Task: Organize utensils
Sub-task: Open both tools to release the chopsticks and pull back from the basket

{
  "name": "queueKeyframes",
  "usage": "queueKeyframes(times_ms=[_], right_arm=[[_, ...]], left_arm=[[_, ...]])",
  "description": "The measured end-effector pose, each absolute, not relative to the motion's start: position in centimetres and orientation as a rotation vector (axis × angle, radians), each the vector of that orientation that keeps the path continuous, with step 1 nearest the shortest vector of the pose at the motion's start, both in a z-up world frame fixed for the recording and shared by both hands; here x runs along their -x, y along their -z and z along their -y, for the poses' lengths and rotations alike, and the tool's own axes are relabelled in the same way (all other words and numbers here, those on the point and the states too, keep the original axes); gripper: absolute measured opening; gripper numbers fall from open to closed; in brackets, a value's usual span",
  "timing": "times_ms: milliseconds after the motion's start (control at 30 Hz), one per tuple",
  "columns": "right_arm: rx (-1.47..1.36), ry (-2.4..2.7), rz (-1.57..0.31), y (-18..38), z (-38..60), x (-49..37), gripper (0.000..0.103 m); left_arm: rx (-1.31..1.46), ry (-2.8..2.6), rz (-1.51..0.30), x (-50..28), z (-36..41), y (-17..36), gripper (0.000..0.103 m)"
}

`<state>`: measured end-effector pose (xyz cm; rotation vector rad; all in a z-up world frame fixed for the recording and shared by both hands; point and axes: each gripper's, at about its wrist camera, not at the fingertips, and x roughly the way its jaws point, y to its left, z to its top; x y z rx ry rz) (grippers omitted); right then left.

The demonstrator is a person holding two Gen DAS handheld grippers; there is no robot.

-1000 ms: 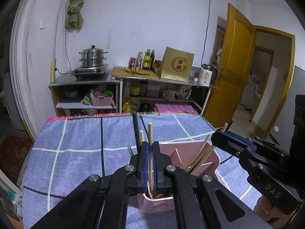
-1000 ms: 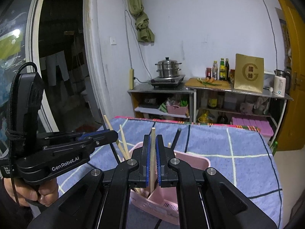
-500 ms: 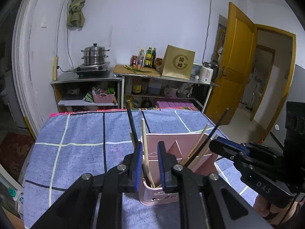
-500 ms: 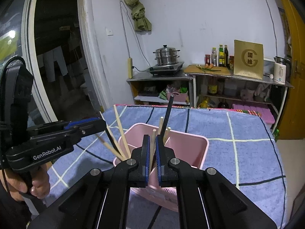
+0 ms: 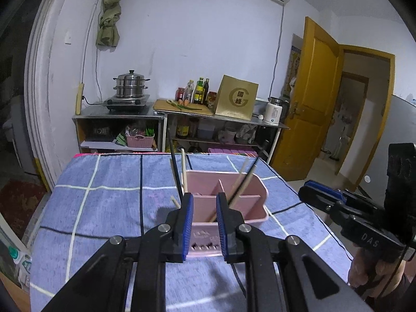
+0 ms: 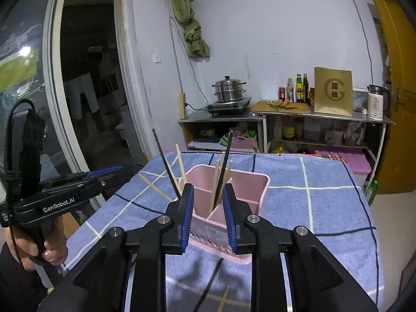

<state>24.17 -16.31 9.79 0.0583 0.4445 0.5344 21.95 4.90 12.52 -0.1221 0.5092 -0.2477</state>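
A pink divided utensil holder stands on the blue checked cloth. Several wooden and black chopsticks lean in its compartments, among them a wooden chopstick and a black chopstick. My left gripper is open and empty just in front of the holder. My right gripper is open and empty at the holder's near wall. Each gripper shows in the other's view, the right one and the left one. More loose chopsticks lie on the cloth below my right gripper.
The table under the blue cloth ends at its far edge near metal shelves with a steamer pot, bottles and a gold box. A yellow door stands open at the right.
Both grippers have opened and let go of their wooden chopsticks, which now stand in the holder. Both grippers have drawn back and up from the holder.
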Motion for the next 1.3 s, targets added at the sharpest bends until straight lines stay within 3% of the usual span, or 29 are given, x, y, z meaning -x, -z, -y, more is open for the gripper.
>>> queueKeyframes(times_ms=[567, 1300], right_arm=[[-0.032, -0.513, -0.451, -7.4, 19.3, -17.2, 0.024], [-0.038, -0.426, -0.613, -1.5, 22.1, -18.7, 0.024]], left_arm=[[0.117, 0.306, -0.558, -14.7, -1.7, -8.7, 0.017], [0.093, 0.351, -0.711, -17.1, 2.8, -3.5, 0.017]])
